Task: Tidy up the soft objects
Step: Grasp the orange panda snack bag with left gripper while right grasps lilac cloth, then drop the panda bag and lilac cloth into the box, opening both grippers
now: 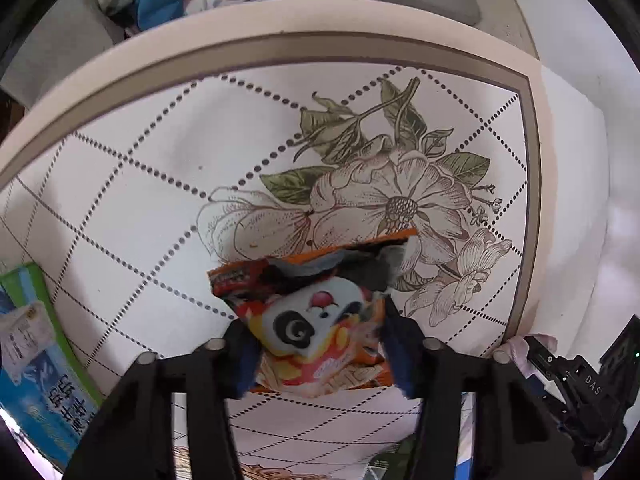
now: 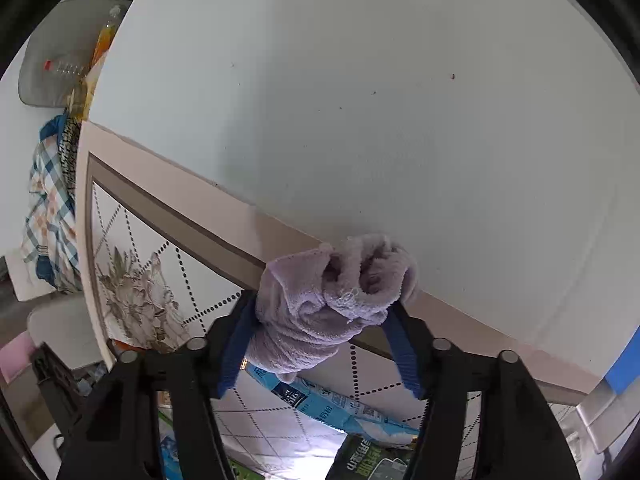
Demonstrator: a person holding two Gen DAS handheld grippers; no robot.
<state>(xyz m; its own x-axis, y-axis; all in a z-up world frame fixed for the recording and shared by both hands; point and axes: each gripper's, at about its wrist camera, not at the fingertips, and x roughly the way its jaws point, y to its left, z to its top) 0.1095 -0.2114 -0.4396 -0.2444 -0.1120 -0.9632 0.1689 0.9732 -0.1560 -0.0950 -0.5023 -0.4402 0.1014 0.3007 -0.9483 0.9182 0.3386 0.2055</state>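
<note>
Two soft things are in my grip: a crumpled orange snack bag [image 1: 316, 320] clamped by my left gripper [image 1: 320, 344] above the flower-patterned table [image 1: 160, 184], and a bunched lilac towel [image 2: 332, 300] pinched by my right gripper [image 2: 324, 340] over the table's far edge, near the pale wall [image 2: 360, 100].

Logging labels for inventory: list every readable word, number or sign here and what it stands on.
"DAS": on the black right gripper body, left wrist view.
Orange crinkled snack bag in the left gripper: lettering blurred.
Blue-green carton: Chinese characters, unreadable.
Light-blue flat packet and dark green pouch: print too small.
</note>
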